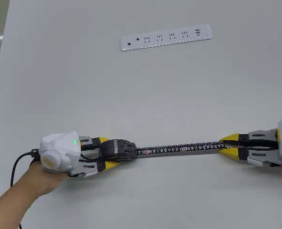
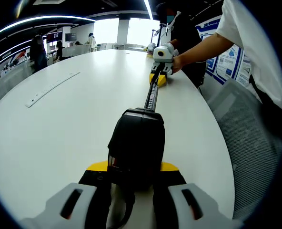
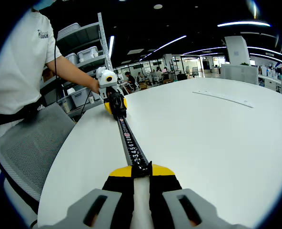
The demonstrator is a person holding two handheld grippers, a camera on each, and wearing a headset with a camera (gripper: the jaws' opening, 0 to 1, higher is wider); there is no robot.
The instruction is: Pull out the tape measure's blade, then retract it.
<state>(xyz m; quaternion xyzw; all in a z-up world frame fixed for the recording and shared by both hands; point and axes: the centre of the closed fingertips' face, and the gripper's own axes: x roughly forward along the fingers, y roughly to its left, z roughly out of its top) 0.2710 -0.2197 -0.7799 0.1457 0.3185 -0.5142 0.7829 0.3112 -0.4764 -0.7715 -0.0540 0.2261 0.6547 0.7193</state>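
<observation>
A black tape measure case [image 1: 118, 149] lies on the white table near its front edge, clamped between the yellow-tipped jaws of my left gripper [image 1: 111, 152]. In the left gripper view the case [image 2: 137, 145] sits right between the jaws of the left gripper [image 2: 134, 168]. Its dark blade [image 1: 179, 149] with printed numbers is drawn out to the right, flat above the table. My right gripper [image 1: 229, 145] is shut on the blade's end. The right gripper view shows the blade [image 3: 131, 145] running from the right gripper [image 3: 141, 170] away to the case [image 3: 116, 106].
A white power strip [image 1: 166, 37] lies at the far side of the table. A black cable [image 1: 18, 164] trails from the left gripper off the front edge. A mesh chair [image 3: 29, 145] stands beside the table; shelving and people are in the background.
</observation>
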